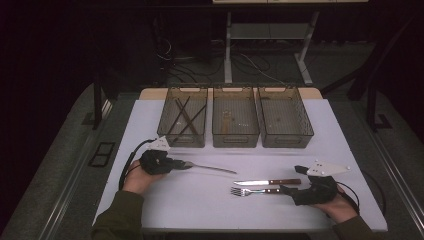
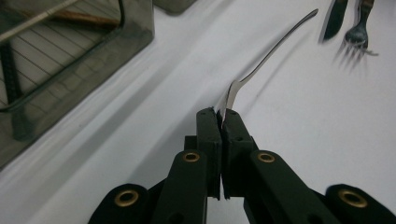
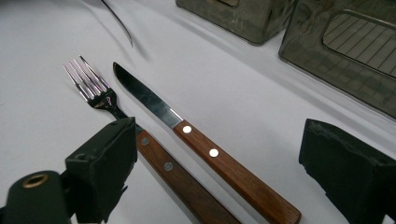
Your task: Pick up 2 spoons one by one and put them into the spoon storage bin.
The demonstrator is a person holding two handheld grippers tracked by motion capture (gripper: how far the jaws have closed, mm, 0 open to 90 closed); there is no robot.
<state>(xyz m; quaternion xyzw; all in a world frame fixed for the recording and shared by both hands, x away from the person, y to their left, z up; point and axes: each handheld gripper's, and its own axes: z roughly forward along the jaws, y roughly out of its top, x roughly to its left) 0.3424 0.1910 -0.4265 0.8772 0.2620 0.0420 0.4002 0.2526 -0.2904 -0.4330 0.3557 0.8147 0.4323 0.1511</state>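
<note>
Left gripper is clamped on the bowl end of a slim all-metal spoon, handle sticking out over the white counter, likely for sorting into the smoky plastic bins. Right gripper stands wide apart over the wood-handled knife and wood-handled fork, gripping neither.

High view: dim room, dark surroundings; white surface evenly lit from overhead, soft shadows, mild graininess. Left gripper view: bright, washed-out surface; fork and knife at top right motion-blurred; near jaws soft. Right gripper view: sharp focus on wooden handles; glare on knife blade; purple fringing on fork tines.
</note>
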